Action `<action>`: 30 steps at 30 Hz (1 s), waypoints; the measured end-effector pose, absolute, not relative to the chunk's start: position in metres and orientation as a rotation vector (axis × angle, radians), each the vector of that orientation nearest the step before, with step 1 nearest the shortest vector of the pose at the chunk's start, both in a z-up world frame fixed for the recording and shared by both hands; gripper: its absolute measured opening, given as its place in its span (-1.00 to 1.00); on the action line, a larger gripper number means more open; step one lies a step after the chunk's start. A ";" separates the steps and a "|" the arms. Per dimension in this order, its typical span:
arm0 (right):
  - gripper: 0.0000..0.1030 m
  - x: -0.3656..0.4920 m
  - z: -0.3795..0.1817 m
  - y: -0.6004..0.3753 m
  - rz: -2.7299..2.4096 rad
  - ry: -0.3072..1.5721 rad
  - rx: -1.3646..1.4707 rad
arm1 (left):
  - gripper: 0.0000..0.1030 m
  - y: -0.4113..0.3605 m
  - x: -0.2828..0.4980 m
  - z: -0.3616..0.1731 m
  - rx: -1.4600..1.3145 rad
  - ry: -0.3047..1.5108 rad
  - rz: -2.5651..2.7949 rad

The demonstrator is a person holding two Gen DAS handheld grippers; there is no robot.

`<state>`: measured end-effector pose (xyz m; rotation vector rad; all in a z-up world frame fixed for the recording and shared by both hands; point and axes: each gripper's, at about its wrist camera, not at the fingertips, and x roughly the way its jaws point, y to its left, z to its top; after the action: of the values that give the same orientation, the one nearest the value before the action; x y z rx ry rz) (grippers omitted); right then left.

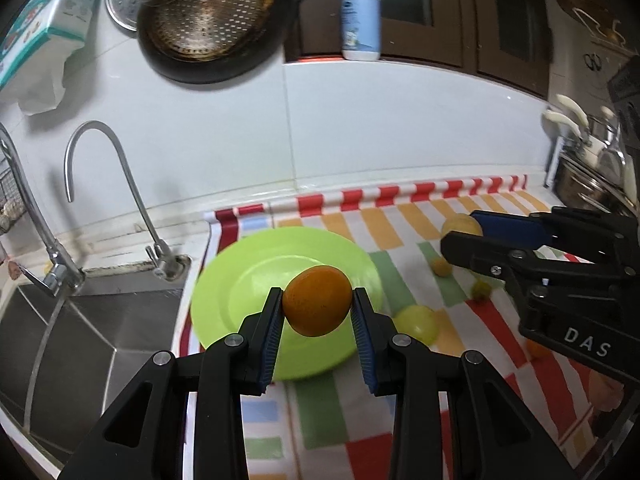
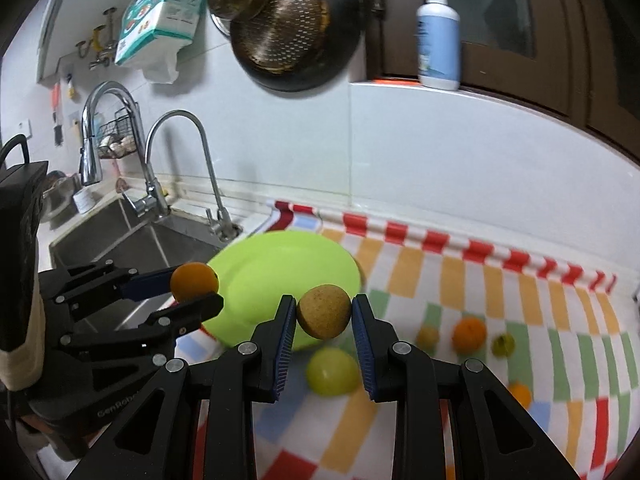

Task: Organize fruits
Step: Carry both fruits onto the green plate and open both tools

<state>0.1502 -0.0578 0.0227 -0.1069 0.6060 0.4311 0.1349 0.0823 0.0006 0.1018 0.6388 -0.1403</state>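
Kitchen table under a checked cloth [image 2: 460, 280], sink [image 1: 80, 320] at its left. Left hand-held gripper [image 1: 317, 306] clamps an orange [image 1: 317, 306] over the green plate [image 1: 248, 280]; right hand-held gripper [image 2: 324, 317] clamps a brown fruit [image 2: 324, 317] — loose fruits behind blurred.

Black tongs [image 1: 317, 308] (blue ribbed pads [image 1: 269, 344]), silver screws.

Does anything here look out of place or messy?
Several small fruits, like the round yellow-green fruit and an orange one, lie scattered on the checked cloth, while the lime-green plate sits empty. Nothing looks spilled or broken.
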 end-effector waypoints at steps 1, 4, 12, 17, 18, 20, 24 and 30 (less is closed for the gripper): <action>-0.42 0.157 0.023 -0.054 0.443 0.610 -0.111 | -0.34 0.084 0.138 0.001 0.101 0.638 -0.136; -0.42 0.178 0.023 -0.042 0.471 0.633 -0.126 | -0.34 0.093 0.152 0.000 0.096 0.637 -0.121; -0.42 0.245 -0.008 -0.011 0.476 0.776 -0.141 | -0.34 0.122 0.201 -0.024 0.043 0.732 -0.098; -0.42 0.272 -0.035 0.001 0.491 0.877 -0.118 | -0.34 0.134 0.223 -0.048 0.035 0.803 -0.091; -0.42 0.275 -0.039 0.004 0.491 0.887 -0.122 | -0.34 0.136 0.226 -0.053 0.036 0.816 -0.089; -0.42 0.279 -0.046 0.008 0.492 0.903 -0.131 | -0.34 0.138 0.231 -0.059 0.038 0.829 -0.092; -0.40 0.284 -0.048 0.011 0.488 0.908 -0.130 | -0.27 0.143 0.236 -0.063 0.028 0.837 -0.076; -0.28 0.273 -0.031 0.003 0.464 0.836 -0.142 | -0.09 0.140 0.218 -0.047 0.036 0.805 -0.042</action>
<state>0.2727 0.0029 -0.0308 -0.1421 0.8357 0.4637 0.2180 0.1397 -0.0474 0.0358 0.8052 -0.0417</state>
